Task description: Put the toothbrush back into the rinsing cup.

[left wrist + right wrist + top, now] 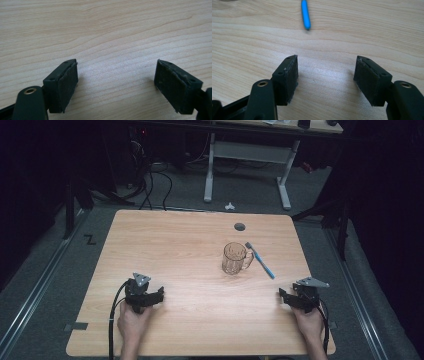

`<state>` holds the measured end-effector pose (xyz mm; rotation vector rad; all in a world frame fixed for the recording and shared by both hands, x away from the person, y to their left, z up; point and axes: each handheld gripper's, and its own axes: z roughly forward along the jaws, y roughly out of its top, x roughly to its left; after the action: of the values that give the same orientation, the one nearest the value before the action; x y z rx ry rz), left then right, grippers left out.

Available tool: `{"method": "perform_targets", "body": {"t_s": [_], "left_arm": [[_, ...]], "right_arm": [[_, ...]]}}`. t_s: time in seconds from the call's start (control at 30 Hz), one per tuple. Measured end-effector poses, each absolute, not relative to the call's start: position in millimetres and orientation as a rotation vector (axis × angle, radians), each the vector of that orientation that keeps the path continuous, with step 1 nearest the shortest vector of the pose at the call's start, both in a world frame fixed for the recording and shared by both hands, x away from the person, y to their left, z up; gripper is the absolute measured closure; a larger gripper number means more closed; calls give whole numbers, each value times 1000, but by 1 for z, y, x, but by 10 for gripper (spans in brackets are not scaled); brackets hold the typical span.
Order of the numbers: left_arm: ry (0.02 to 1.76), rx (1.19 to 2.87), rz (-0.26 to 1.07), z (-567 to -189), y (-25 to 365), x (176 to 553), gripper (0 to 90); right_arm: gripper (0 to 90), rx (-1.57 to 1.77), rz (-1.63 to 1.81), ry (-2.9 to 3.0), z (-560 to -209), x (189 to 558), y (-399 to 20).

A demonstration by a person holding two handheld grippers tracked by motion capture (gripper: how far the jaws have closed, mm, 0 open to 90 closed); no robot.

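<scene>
right hand-held gripper (325, 72) agape | toothbrush (305, 15) head cut off | mug (235, 258) apart

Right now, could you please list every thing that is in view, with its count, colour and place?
glass mug: one, clear, with a handle, upright on the table right of the middle.
toothbrush: one, blue handle with a grey head end, flat on the table just right of the mug, near its handle.
table: one, light wood, with a round hole near its far edge.
white desk frame: one, on the floor beyond the table.
cables: several, black, on the floor at the far left.
left gripper: one, black, jaws open over bare wood, near left of the table.
right gripper: one, black, jaws open, near right, toothbrush handle ahead of it.
hands: two, each holding a gripper, at the near edge.
</scene>
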<state>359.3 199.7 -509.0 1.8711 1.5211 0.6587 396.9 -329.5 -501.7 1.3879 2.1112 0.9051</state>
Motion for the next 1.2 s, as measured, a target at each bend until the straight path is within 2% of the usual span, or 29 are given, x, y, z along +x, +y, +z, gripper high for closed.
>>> {"method": "perform_targets", "body": {"t_s": [1.0,1.03,1.13,1.2], "left_arm": [[1518,1862,649,-509,201,359,197],[1519,1864,651,-509,201,359,197],[1519,1865,651,-509,201,359,197],[1518,1862,649,-509,201,359,197]], "right_arm": [[379,1399,903,2100,-502,394,-328],[386,1402,902,2099,-501,394,-328],[504,1429,874,2099,-498,393,-329],[527,1445,870,2105,-496,394,-331]]}}
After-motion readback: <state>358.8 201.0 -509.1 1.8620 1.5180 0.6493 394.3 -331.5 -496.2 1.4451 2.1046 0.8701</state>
